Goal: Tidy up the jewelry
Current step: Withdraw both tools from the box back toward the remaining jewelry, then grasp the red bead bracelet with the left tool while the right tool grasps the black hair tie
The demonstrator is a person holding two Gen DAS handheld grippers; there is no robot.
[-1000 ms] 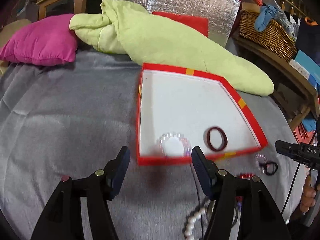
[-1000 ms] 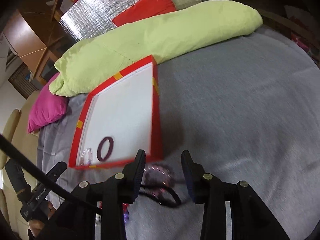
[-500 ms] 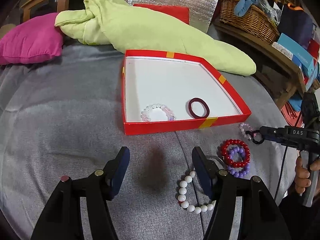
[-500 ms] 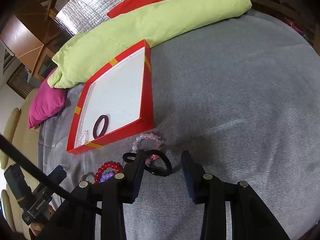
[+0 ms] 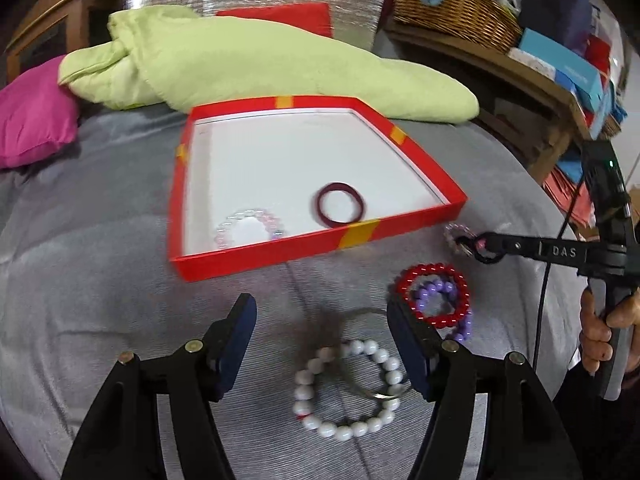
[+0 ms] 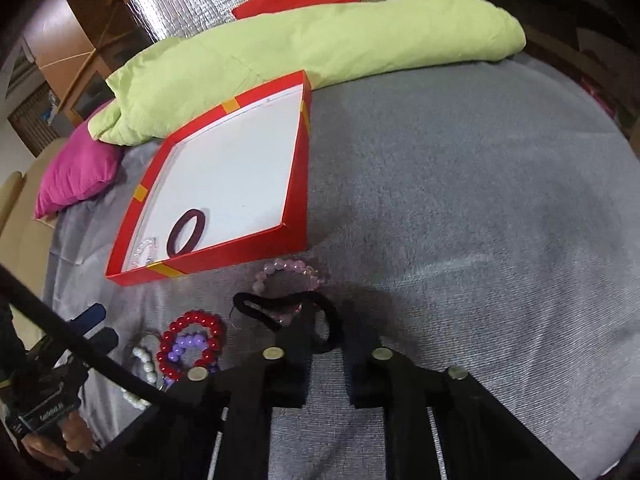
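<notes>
Sorts jewelry on a grey-covered bed (image 5: 100, 260), two handheld grippers at work. Pinches the black hair tie (image 6: 256, 306) with the fingers of the right gripper (image 6: 324, 338), closing on the near end of the loop with the band between them, just outside the front right corner of the red box (image 5: 260, 258). This is probably meant to peel it off the pink bead bracelet (image 6: 288, 270) tangled beneath and lift it over the low wall. Holds the left gripper (image 5: 320, 306) low over the white bead bracelet (image 5: 304, 376) near the bed's front edge, fingers wide apart and opening, gripping nothing, seemingly lined up for the next pick. Shows two pieces already inside the box by its front wall: a maroon band (image 5: 318, 206) and a clear bead bracelet (image 5: 248, 214). Leaves a red bead bracelet (image 5: 432, 268) and a purple bracelet (image 5: 434, 290) stacked together between the white beads and the hair tie, apparently loose and waiting. Presents the hair tie as thin, matte black and limp, squeezed into a long bent loop rather than a round ring, draped partly across the pink beads. Looks soft enough to drag that bracelet along if lifted carelessly.
</notes>
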